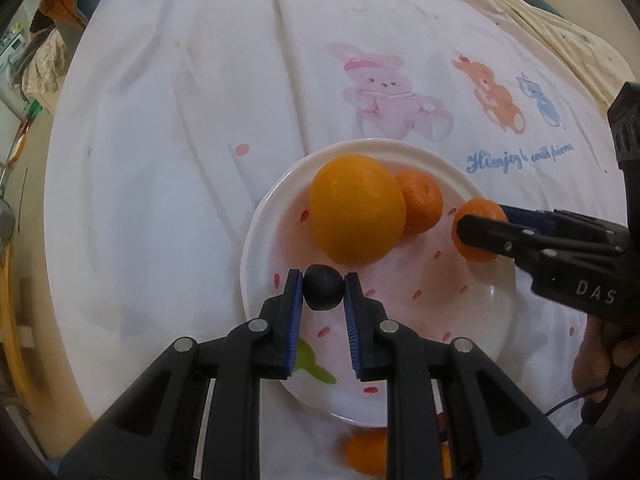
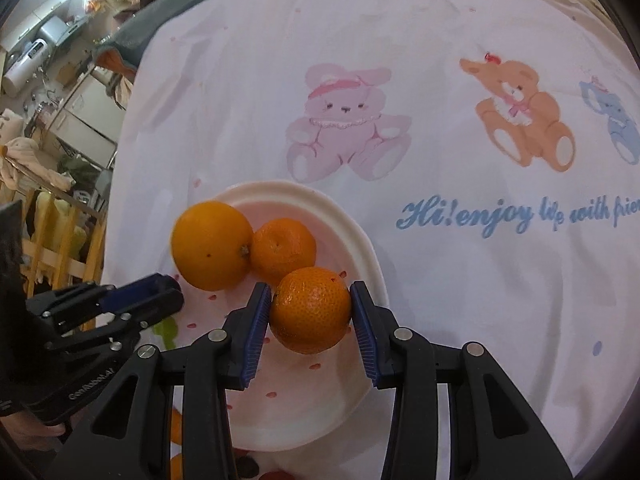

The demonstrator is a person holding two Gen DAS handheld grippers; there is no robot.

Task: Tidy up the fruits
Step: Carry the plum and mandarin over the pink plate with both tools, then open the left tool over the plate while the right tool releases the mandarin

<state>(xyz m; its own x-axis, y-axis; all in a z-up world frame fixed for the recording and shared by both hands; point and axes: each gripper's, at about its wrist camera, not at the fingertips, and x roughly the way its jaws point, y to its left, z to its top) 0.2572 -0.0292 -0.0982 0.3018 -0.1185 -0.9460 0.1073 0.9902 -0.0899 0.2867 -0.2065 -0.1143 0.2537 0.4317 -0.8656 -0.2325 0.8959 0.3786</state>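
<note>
A white plate on the cloth holds a big orange and a mandarin. Over it, the right gripper clamps another mandarin; the left gripper, nearly closed, pinches a small dark fruit.

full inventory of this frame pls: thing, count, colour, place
plate: 1, white with red flecks, on the cloth
large orange: 1, orange, on the plate
mandarins: 2, orange; one on the plate beside the large orange, one in the right gripper over the plate
dark fruit: 1, blue-black, in the left gripper over the plate
orange fruit: 1, near the plate's close edge, partly hidden
cloth: 1, white, bear prints
left gripper: black, blue pads, shut
right gripper: same, shut
</note>
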